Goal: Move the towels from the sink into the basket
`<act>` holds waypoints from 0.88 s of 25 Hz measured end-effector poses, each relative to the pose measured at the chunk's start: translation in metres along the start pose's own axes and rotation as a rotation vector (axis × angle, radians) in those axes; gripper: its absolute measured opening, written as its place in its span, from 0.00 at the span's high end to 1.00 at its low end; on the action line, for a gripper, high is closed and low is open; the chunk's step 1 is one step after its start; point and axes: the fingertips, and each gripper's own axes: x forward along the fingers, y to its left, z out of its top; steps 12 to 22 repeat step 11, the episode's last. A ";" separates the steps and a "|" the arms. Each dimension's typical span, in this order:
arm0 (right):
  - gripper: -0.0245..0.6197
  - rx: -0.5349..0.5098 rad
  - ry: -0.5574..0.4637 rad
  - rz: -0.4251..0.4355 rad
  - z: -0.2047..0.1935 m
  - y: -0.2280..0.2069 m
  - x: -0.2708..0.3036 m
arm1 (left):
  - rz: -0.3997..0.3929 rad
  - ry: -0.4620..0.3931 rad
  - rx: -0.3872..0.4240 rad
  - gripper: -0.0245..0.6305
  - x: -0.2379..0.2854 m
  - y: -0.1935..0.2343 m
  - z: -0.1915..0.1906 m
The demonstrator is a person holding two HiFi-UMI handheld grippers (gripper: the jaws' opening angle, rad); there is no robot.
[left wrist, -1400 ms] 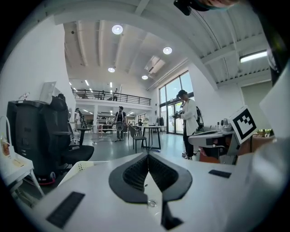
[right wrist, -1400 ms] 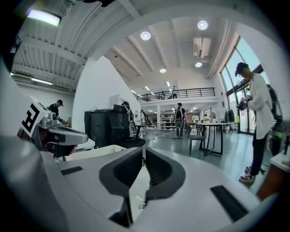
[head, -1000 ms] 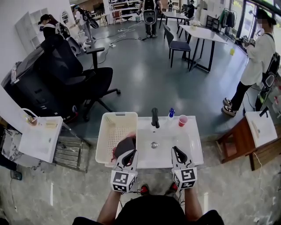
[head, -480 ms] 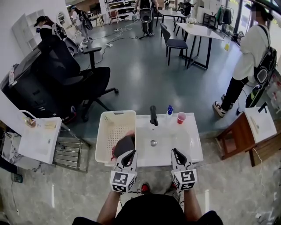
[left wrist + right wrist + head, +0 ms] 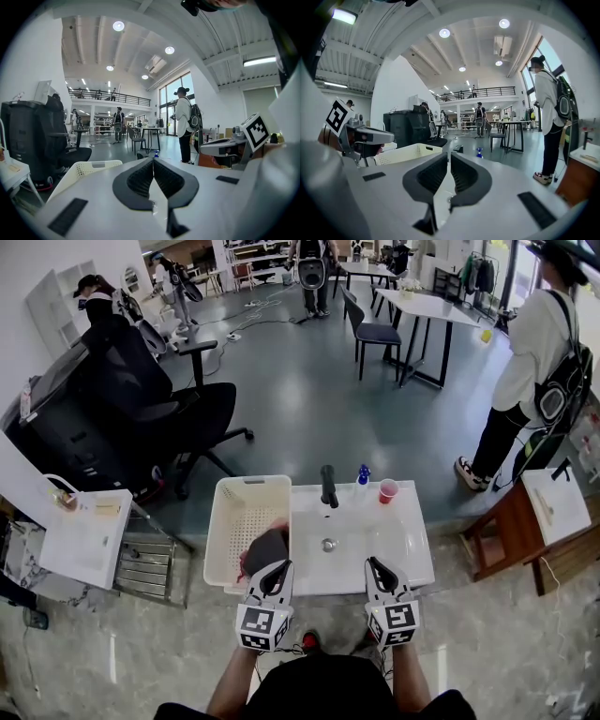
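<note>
A white basket [image 5: 246, 512] stands flush against the left side of the sink [image 5: 406, 549]. A dark towel [image 5: 266, 547] is bunched in the basket's near corner, hard by the sink's left rim. What looks like a second, reddish towel [image 5: 245, 566] peeks out on the side of the dark one away from the sink; the head view is too small to be sure. The left gripper [image 5: 275, 568] hovers at the sink's near left corner, its tips just short of the dark towel. Its own view shows the jaws of the left gripper [image 5: 152, 161] pressed together with nothing between them. At the back of the sink rises a black faucet [image 5: 328, 486], with a blue bottle [image 5: 363, 474] and a red cup [image 5: 387, 490] on the rim to its right. The right gripper [image 5: 375, 564] hangs over the sink's near edge, right of the drain and well apart from both towels. The jaws of the right gripper [image 5: 449, 157] are closed to a sliver and hold nothing. A person [image 5: 534, 362] with a backpack stands on the floor well beyond the sink's far right corner.
</note>
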 end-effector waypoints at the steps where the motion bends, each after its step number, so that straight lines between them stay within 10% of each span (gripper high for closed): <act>1: 0.89 0.000 0.000 0.001 0.000 0.000 0.000 | 0.001 0.001 -0.001 0.95 0.000 -0.001 0.000; 22: 0.89 0.001 0.004 0.004 -0.002 0.001 -0.001 | 0.002 -0.003 -0.003 0.95 -0.001 -0.002 0.001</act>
